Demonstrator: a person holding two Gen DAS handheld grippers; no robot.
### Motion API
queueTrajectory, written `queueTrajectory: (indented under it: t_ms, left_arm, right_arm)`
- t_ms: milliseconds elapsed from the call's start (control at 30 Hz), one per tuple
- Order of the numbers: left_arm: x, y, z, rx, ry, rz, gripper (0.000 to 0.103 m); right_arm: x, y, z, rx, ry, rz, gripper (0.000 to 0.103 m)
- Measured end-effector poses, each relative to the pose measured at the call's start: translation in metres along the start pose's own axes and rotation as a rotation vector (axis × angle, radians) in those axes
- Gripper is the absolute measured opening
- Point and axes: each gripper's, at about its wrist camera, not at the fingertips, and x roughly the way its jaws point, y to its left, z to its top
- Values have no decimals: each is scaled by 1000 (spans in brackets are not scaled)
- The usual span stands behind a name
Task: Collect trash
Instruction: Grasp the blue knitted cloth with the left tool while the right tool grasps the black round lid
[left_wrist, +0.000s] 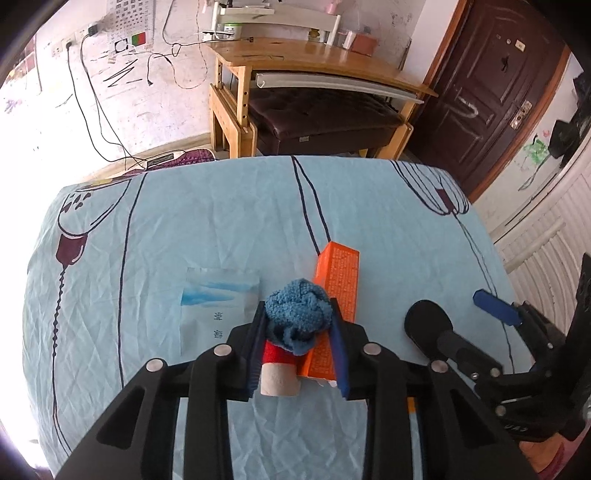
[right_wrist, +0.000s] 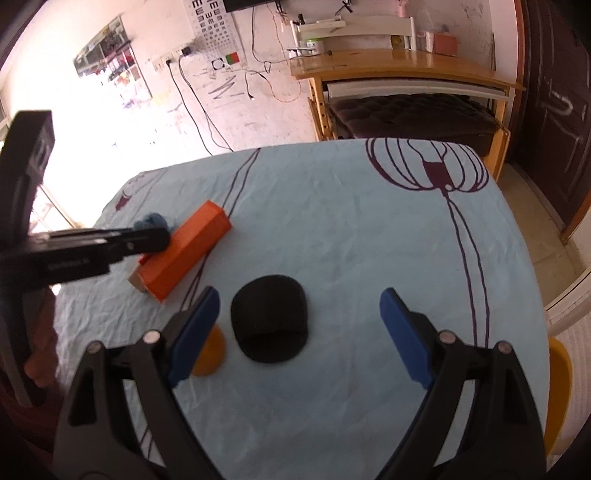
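Closing on the blue cloth ball (left_wrist: 298, 309), the left tool (left_wrist: 298, 325) has its pads set against both sides of it at a narrow gap; whether the pinch is firm enough to lift I cannot tell. The ball sits on the desk (left_wrist: 369, 206), under a light blue cloth, touching the orange box (left_wrist: 338, 291) on its right and with a red-and-white roll (left_wrist: 279, 373) just beneath it between the jaws. The box's long axis runs away from the left tool, nearly in line with its fingers, so a straight lift should clear it. A flat paper packet (left_wrist: 218, 299) lies just left of the ball. The right tool (right_wrist: 299, 332) stands wide with nothing gripped. A black pad (right_wrist: 270, 317) lies on the desk directly ahead of it, centred between the jaws; an orange disc (right_wrist: 212, 354) peeks from behind its left finger. Judging by position, the right hand is nearer the pad, the left already committed to the ball.
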Motion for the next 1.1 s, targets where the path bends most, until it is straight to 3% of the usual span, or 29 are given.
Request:
queueTrajectory:
  t_ms: [433, 533, 600, 800, 1100]
  left_arm:
    - [-30, 13, 0, -34, -56, -52, 27]
    - [-33, 17, -1, -38, -59, -64, 27]
    - [-35, 19, -1, -43, -61, -70, 27]
    - [-42, 21, -2, -45, -69, -82, 27]
    - [-55, 14, -3, -33, -93, -80, 27]
  right_arm:
    - [20, 24, 0, -84, 67, -29, 85]
    - [19, 27, -1, -114, 66, -76, 66]
    - [16, 26, -1, -109, 63, -73, 45]
    - [6, 25, -4, -79, 25, -48, 36]
    - [-28, 23, 1, -47, -74, -24, 36]
